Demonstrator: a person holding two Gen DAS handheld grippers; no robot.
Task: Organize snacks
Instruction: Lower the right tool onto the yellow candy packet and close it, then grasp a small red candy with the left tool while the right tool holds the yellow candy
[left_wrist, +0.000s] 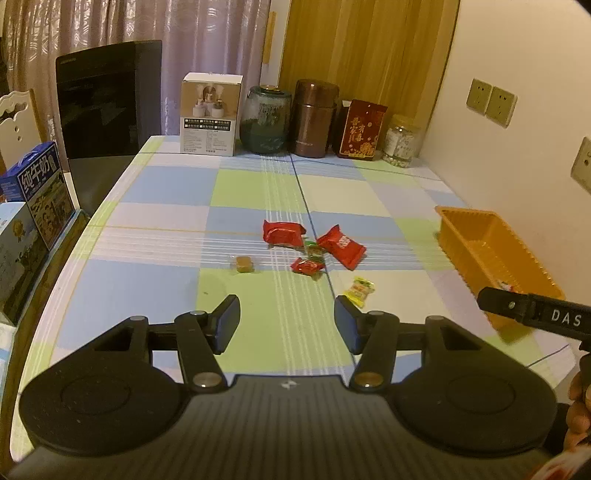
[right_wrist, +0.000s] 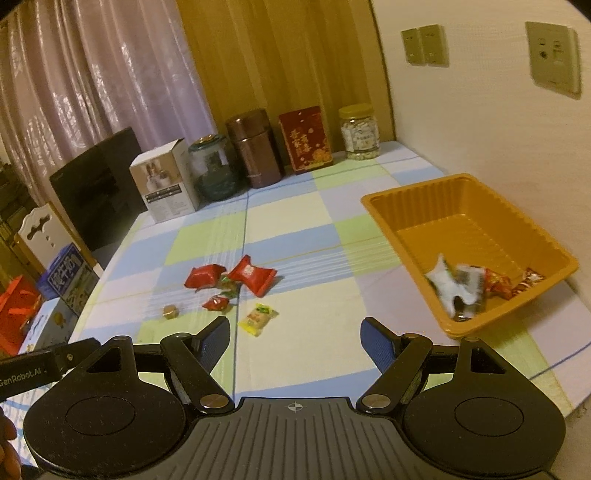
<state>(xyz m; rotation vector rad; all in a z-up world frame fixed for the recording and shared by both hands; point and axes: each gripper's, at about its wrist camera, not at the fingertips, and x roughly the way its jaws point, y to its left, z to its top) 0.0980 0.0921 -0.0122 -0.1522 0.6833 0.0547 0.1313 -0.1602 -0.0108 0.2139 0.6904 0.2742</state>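
both grippers are empty right now, so this looks like the gap between picks, with a few snacks already binned and the next one being lined up.

going left to right in the left wrist view: the left gripper sits low centre with its jaws apart and nothing between them. just above it on the checked tablecloth there's a small brown candy left of centre, then a cluster in the middle of the frame: a red packet, a small red candy, and another red packet to its right. a yellow candy lies closest to the right finger. the orange tray is at the right edge.

in the right wrist view the right gripper is also wide open and holding nothing. the tray there shows a white wrapper and a couple of red candies in its lower right corner, looks blurry though.

next move, my guess: one gripper drops onto the yellow candy since it's nearest, closes on the flat wrapper without sliding it, then carries it right to the tray. thin wrappers are slippery, so the pads need to get low to the cloth.
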